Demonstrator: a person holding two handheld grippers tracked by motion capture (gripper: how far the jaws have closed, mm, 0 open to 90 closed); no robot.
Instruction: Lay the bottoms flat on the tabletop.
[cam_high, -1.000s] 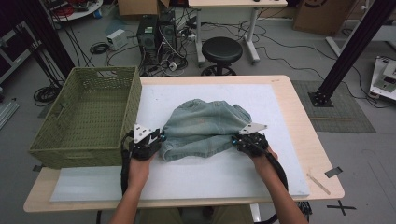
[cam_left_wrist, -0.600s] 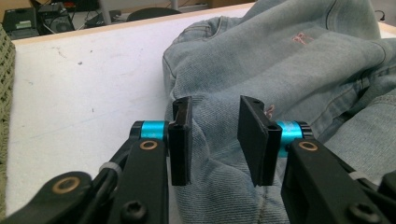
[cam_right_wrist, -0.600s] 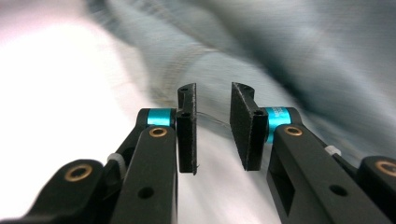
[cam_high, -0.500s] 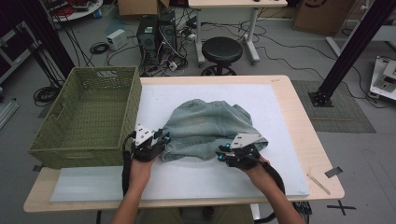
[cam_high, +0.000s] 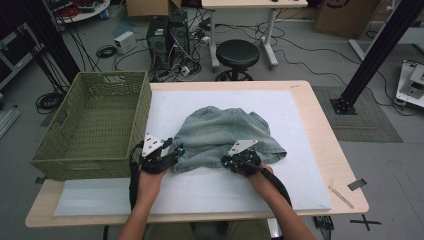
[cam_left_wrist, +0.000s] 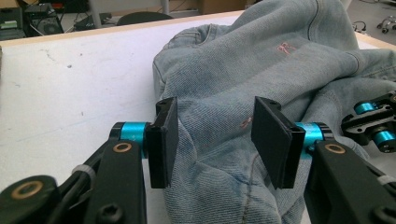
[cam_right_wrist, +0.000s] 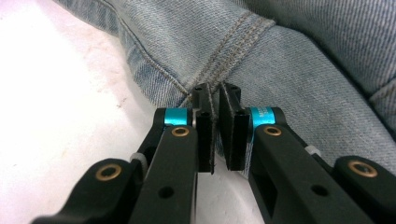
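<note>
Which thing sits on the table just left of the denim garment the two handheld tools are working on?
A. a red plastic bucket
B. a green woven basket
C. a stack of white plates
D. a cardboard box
B: in the high view a green woven basket stands at the table's left end, beside the denim garment lying on the white mat.

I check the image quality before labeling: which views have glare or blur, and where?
High view: even light, slightly soft, no glare on the denim garment. Left gripper view: garment sharp, far table edge soft. Right gripper view: white table cover overexposed at left; the nearest parts of the right tongs blurred.
</note>
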